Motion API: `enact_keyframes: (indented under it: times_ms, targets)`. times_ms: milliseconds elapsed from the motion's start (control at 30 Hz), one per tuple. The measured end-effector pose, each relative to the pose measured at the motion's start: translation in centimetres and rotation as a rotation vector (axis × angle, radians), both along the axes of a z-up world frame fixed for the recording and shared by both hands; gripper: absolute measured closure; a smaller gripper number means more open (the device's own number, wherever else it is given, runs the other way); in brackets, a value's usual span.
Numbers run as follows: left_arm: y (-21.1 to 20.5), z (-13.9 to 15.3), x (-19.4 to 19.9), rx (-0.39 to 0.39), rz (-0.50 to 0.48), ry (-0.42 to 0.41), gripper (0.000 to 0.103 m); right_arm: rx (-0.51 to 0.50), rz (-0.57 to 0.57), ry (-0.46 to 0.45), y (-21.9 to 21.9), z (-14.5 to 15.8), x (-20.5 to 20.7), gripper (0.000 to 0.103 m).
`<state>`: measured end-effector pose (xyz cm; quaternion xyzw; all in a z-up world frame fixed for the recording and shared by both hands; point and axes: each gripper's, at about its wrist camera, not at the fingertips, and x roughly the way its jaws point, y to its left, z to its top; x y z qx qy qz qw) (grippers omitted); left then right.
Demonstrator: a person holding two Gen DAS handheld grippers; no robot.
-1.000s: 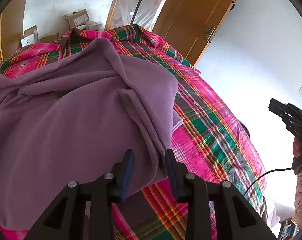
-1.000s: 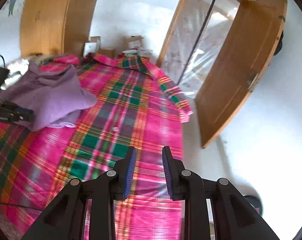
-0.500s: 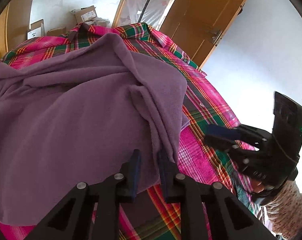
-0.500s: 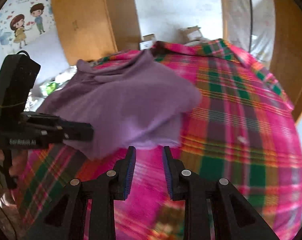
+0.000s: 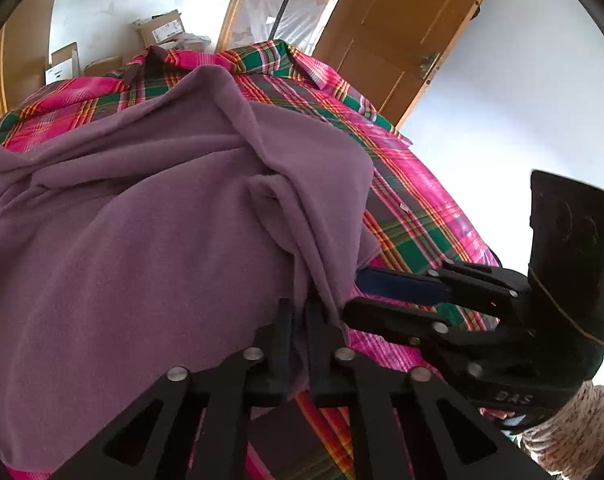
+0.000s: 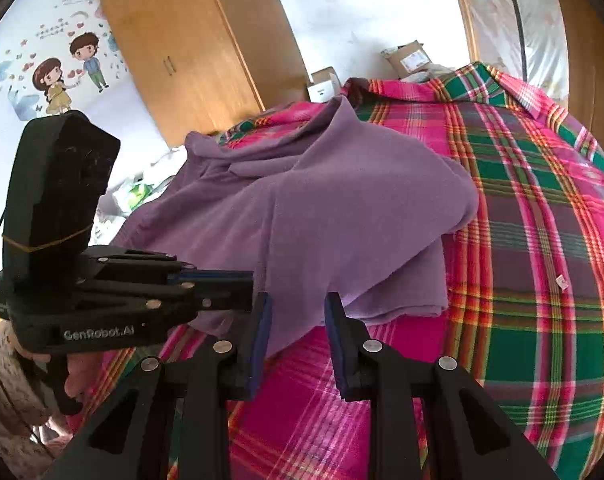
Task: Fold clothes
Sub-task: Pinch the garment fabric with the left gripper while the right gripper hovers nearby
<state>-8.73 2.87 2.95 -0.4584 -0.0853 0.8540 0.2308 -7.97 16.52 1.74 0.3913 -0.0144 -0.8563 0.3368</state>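
A purple garment [image 5: 142,220] lies rumpled on a pink and green plaid bedspread [image 5: 413,208]. My left gripper [image 5: 300,316] is shut on a fold at the garment's near edge. In this left wrist view my right gripper [image 5: 353,294] reaches in from the right, its tips touching the same edge just beside the left one. In the right wrist view the purple garment [image 6: 341,208] fills the middle, and my right gripper [image 6: 298,312] stands open with the hem's corner between its fingers. The left gripper [image 6: 250,292] pokes in from the left, over the bedspread [image 6: 541,240].
A wooden wardrobe [image 6: 206,52] and cardboard boxes [image 5: 162,30] stand beyond the bed's far end. A wooden door [image 5: 401,32] hangs open at the right. A patterned sleeve [image 5: 573,432] holds the right gripper. The bedspread lies bare to the garment's right.
The left gripper's jaws closed onto the purple garment's edge. The right gripper swung left from the bare bedspread and came in right beside the left gripper.
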Motion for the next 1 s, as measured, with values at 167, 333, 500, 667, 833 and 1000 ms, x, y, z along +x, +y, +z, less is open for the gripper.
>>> enact_keyframes:
  times_ms: [167,333,500,667,833,1000]
  targets:
    - [-0.8,0.5,0.3,0.016,0.032,0.024,0.101,0.008,-0.007,-0.037,-0.5,-0.8,-0.6,0.075]
    - [-2.6,1.9,0.8,0.035,0.101,0.073,0.101,0.011,-0.007,-0.046,-1.1,-1.0,-0.8,0.073]
    - [-3.7,2.5,0.7,0.044,0.142,0.093,0.101,0.025,-0.020,-0.043,-1.8,-1.4,-0.7,0.071]
    - [-5.1,3.3,1.0,0.047,0.187,0.122,0.101,-0.032,-0.072,-0.035,-0.2,-0.7,-0.8,0.090]
    - [-7.2,3.7,1.0,0.045,0.254,0.139,0.103,0.012,-0.106,-0.010,0.1,-0.3,-0.6,0.096]
    - [-8.7,3.5,1.0,0.046,0.279,0.124,0.103,-0.017,-0.125,0.041,0.7,1.2,-0.1,0.097]
